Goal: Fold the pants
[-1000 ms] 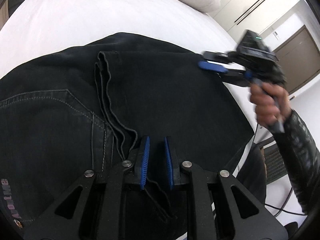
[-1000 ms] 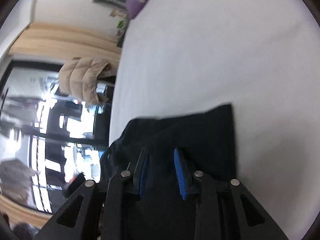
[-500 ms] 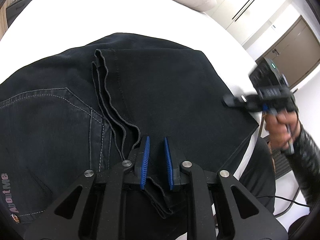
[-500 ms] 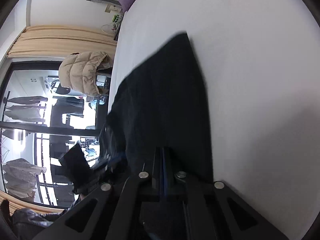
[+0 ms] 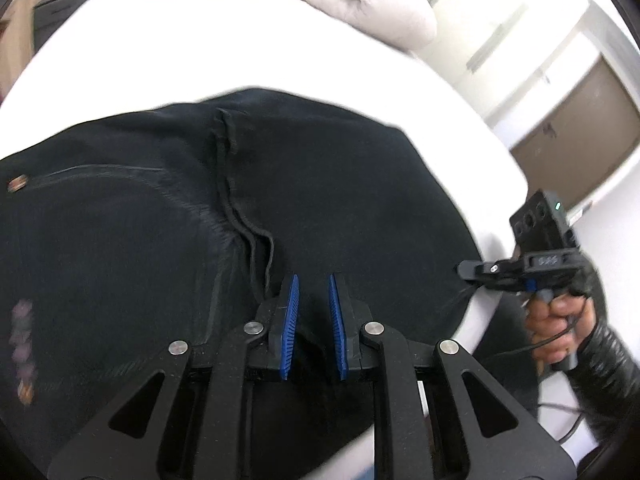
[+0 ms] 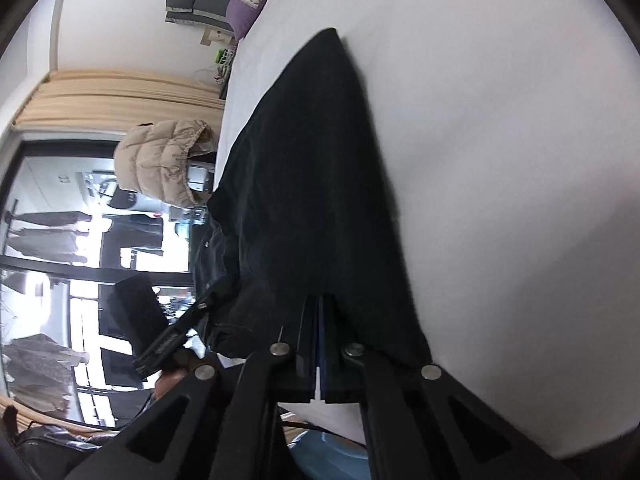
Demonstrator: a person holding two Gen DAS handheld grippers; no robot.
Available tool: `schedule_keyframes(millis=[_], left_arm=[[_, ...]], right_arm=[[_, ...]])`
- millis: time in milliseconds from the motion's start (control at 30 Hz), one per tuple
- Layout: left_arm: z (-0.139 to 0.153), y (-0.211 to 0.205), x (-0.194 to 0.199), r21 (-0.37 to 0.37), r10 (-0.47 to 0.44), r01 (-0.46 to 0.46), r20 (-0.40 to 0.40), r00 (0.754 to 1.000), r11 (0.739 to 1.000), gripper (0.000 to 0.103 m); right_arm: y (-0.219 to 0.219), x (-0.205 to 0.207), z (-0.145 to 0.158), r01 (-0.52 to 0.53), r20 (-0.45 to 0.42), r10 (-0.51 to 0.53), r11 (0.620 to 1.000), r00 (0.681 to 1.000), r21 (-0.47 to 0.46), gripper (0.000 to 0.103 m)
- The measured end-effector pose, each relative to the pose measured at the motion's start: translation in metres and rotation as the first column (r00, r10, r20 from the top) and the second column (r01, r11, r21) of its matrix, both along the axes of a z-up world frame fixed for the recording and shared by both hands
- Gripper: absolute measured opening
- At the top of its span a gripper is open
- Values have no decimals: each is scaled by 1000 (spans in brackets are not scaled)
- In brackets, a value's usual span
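Note:
Black jeans (image 5: 320, 208) lie folded on a white bed (image 5: 200, 52), with the leg hems (image 5: 224, 168) stacked over the seat. My left gripper (image 5: 313, 282) is open, its blue pads just above the near edge of the jeans. My right gripper (image 5: 466, 270) is at the right-hand corner of the jeans, seen in the left wrist view. In the right wrist view the jaws (image 6: 319, 304) are pressed together on the fabric edge of the jeans (image 6: 312, 184).
Pillows and a pale duvet (image 5: 360, 12) lie at the far end of the bed. White wardrobe doors (image 5: 500, 40) and a brown door (image 5: 576, 120) stand to the right. A beige jacket (image 6: 164, 160) hangs by the window.
My right gripper has come down to the right corner of the jeans and shut on the fabric. The left gripper stays open and has shifted slightly over the near edge.

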State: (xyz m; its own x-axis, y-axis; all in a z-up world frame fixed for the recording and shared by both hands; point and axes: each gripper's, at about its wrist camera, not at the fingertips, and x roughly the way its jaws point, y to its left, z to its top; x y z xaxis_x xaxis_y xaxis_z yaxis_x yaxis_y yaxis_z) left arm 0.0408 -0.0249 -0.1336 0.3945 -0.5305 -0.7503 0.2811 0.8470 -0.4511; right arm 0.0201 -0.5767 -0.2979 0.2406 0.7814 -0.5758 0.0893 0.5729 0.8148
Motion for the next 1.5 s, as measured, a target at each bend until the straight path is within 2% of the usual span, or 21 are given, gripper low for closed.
schedule_keyframes(millis=[33, 67, 133, 167, 200, 233, 267, 300, 367, 533, 667, 767, 800, 867, 1033, 1100, 1133, 1200, 1300, 1400, 1500], left_arm=[[6, 10, -7, -16, 26, -26, 4, 1000, 1000, 15], [14, 23, -18, -36, 56, -55, 11, 998, 998, 15], [28, 50, -37, -91, 111, -108, 33, 993, 990, 15], [35, 70, -51, -119, 158, -152, 44, 986, 981, 16], [38, 86, -60, -145, 197, -190, 42, 979, 971, 22], [40, 106, -72, -177, 253, -244, 30, 967, 954, 29], [39, 132, -87, -223, 336, -326, 6, 942, 919, 61], [36, 146, -97, -245, 384, -375, -9, 923, 894, 88], [28, 185, -126, -314, 530, -521, -64, 846, 794, 92], [3, 229, -160, -351, 625, -642, -177, 760, 682, 90], [-27, 239, -166, -425, 609, -682, -316, 728, 595, 90], [-44, 242, -166, -440, 598, -693, -354, 719, 571, 88], [-52, 243, -164, -442, 596, -699, -368, 713, 562, 84], [-64, 248, -162, -474, 580, -709, -412, 703, 522, 82], [-77, 254, -154, -524, 572, -721, -449, 686, 453, 78], [-83, 256, -151, -538, 567, -730, -471, 675, 422, 71], [-80, 257, -143, -544, 564, -730, -476, 674, 413, 69], [-83, 257, -135, -549, 556, -729, -484, 676, 408, 52], [-86, 255, -129, -553, 532, -738, -520, 668, 386, 31], [-80, 256, -128, -549, 537, -730, -503, 678, 407, 23], [-63, 258, -125, -539, 552, -710, -457, 698, 452, 20]], right_arm=[[2, 0, 6, 2, 9, -2, 1000, 1000, -13, 4], [6, -1, 16, 7, 30, -6, 1000, 1000, -27, 20], [14, -6, 35, 21, 94, -24, 999, 995, 30, 40], [19, -7, 42, 24, 118, -30, 998, 993, 57, 43], [27, -8, 48, 16, 144, -29, 996, 989, 92, 43], [37, -7, 53, 7, 160, -25, 993, 987, 116, 43], [44, -5, 54, -3, 162, -19, 991, 987, 135, 43], [51, -2, 54, -13, 161, -12, 988, 987, 153, 43], [69, 8, 50, -36, 147, 10, 985, 989, 169, 43], [95, 25, 40, -42, 118, 19, 980, 993, 192, 43], [111, 38, 38, -26, 101, 2, 970, 995, 240, 42], [122, 41, 42, -38, 111, 8, 962, 994, 269, 42], [126, 42, 43, -41, 110, 12, 963, 994, 266, 42], [129, 43, 40, -43, 102, 17, 963, 995, 266, 42], [131, 47, 37, -38, 91, 13, 961, 996, 275, 37], [133, 49, 37, -43, 89, 20, 962, 996, 270, 34], [136, 51, 37, -51, 88, 29, 964, 996, 262, 33], [140, 53, 38, -70, 84, 51, 968, 995, 243, 32], [153, 63, 41, -103, 74, 90, 974, 993, 201, 28], [170, 75, 44, -154, 60, 147, 978, 987, 138, 23], [191, 88, 42, -223, 40, 221, 972, 974, 68, 19]])
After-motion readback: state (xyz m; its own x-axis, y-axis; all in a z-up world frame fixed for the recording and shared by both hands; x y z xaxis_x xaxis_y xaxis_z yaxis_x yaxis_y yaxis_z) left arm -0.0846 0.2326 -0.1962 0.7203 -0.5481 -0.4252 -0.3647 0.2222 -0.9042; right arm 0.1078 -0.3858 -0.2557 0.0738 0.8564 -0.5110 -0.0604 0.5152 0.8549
